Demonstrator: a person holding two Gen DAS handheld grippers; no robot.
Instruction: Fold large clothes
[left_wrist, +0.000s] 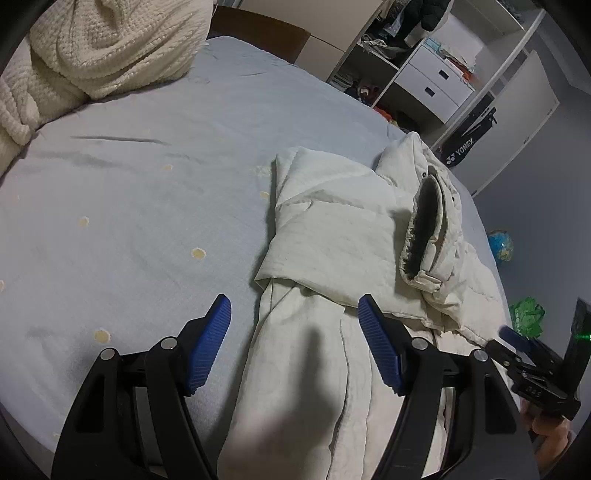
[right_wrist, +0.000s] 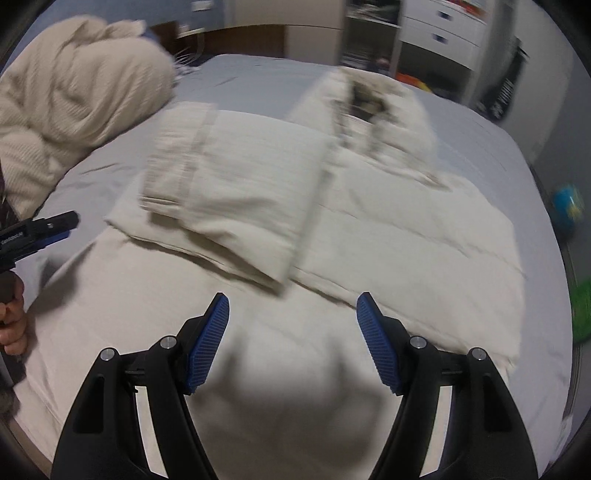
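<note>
Pale blue bedsheet carries a white padded jacket, sleeve folded across it; a cream knitted blanket lies far left. Left gripper and right gripper both stand wide above the jacket, holding nothing.

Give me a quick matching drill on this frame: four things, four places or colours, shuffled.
1 white jacket
2 knit blanket
3 globe
4 left gripper

a bunched at the bed's far corner
b blue, on the floor beside the bed
c open, over the jacket's near edge
d partly folded on the bed

1-d, 2-a, 3-b, 4-c
</note>
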